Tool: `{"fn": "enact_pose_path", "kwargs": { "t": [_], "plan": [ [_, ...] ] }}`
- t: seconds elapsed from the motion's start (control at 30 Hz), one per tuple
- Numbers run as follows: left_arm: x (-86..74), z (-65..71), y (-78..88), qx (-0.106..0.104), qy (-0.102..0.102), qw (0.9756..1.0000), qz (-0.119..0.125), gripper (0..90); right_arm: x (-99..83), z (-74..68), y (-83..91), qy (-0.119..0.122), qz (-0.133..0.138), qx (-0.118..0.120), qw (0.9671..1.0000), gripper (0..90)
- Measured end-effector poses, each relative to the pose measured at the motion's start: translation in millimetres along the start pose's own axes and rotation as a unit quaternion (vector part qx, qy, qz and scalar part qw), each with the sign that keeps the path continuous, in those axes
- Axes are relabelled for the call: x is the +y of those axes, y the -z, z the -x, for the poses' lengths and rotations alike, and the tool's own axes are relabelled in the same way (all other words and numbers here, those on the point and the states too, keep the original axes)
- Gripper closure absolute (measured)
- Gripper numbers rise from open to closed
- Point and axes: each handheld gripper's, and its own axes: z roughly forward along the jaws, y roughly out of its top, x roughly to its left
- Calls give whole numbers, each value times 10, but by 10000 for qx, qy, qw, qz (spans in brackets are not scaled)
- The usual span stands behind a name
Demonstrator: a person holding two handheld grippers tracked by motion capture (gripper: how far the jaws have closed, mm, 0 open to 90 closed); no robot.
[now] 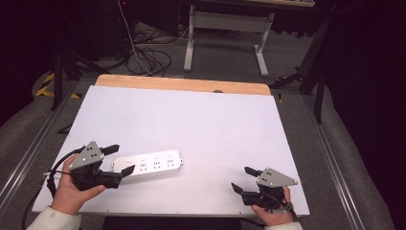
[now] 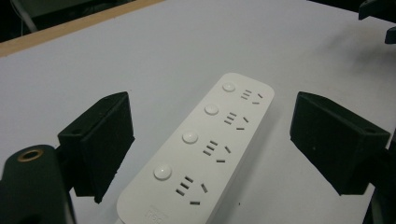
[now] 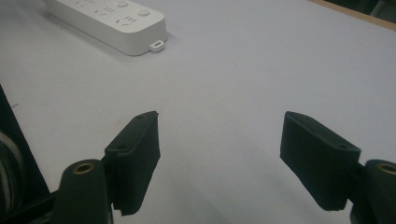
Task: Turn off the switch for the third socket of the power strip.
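Observation:
A white power strip with several sockets and round buttons lies flat on the white table top, near the front left. My left gripper is open, one jaw on each side of the strip's left end and neither touching it. In the left gripper view the strip runs away from the camera between the wide-apart jaws. My right gripper stands open over bare table at the front right, pointing left. In the right gripper view the strip's far end, with a small loop, lies well ahead of the open gripper.
A wooden strip borders the table's far edge. Beyond it, cables lie on the floor beside a white desk frame. Metal rails run along both sides of the table. The right gripper's jaws show at the top right of the left gripper view.

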Motion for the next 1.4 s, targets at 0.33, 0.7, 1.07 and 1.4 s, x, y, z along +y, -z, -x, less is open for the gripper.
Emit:
{"fn": "enact_pose_path", "kwargs": {
  "t": [0.33, 0.7, 1.07, 1.4],
  "plan": [
    [-236, -32, 33, -8, 250, 9997, 70, 117, -1, 1, 1, -2, -1, 5, 10000, 288],
    [-434, -25, 64, 124, 198, 9997, -23, 121, -1, 1, 2, 5, -9, 9, 10000, 288],
    [-558, -55, 98, 65, 290, 9995, 89, 123, -2, 0, -2, 8, -7, 6, 10000, 288],
    [-522, -30, 94, -18, 523, 9986, 88, 123, 0, 1, -4, 11, -10, 18, 10000, 288]
  ]
}}
